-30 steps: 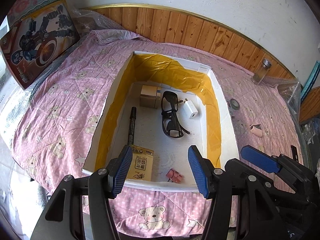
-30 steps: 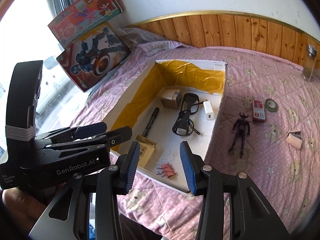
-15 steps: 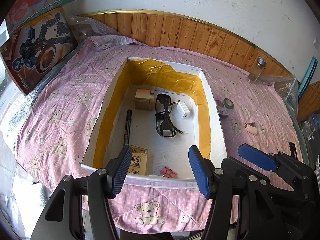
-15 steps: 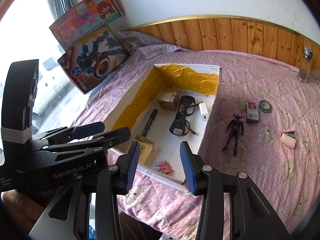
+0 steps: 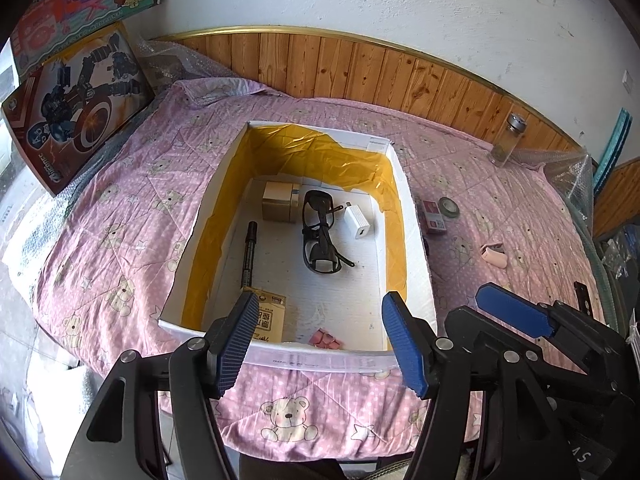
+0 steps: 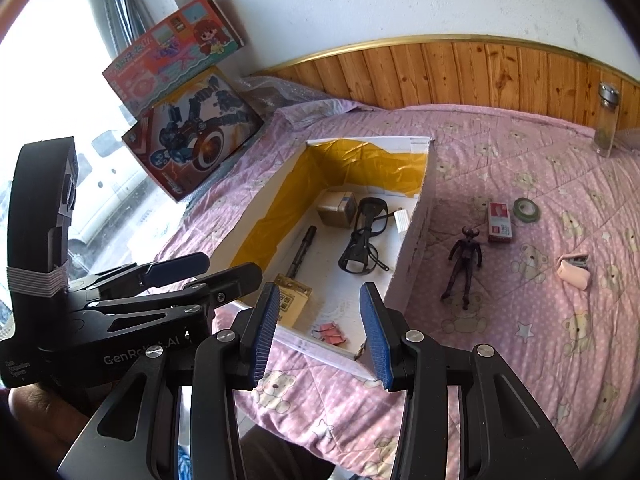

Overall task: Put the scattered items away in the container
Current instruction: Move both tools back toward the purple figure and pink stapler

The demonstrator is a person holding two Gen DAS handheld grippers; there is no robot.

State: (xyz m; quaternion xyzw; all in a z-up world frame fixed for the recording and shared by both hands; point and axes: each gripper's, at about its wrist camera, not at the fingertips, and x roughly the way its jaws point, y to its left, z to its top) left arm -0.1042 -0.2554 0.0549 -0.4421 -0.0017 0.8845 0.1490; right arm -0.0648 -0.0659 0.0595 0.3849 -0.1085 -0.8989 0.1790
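The bed [image 6: 520,360], under its pink bear-print quilt, carries everything. The container [image 5: 416,272], a white box lined in yellow, sits on the middle of the bed, its near wall just ahead of both my grippers. It already holds a tan cube box [image 5: 279,202] at its far end, black glasses [image 5: 320,236], a white charger [image 5: 359,222], a black marker [image 5: 249,254] along the left wall, a yellow packet [image 5: 270,318] at the near left corner and pink clips [image 5: 326,338] against the near wall.

Four things lie on the quilt to the right of the container. The dark horned figure [image 6: 464,266] lies closest, just beside the right wall. Past it are the red-and-white small box [image 6: 499,222], the pink stapler [image 6: 576,272] towards the bed's right edge, and the green tape roll [image 6: 527,208]. A glass jar [image 6: 606,120] stands at the far right corner by the wood panelling; whether it counts as clutter I cannot tell.

My left gripper [image 5: 320,344] hangs over the near edge with its fingers spread and nothing between them. My right gripper [image 6: 320,334] is the same: fingers apart, empty, aimed at the container's near end.

I judge I am between picks, about halfway through. Next, my right gripper should swing right and drop over the figure, straddling its thin torso across the narrow way before I pinch. It lies flat on soft quilt, so I would press down slightly without snagging fabric.
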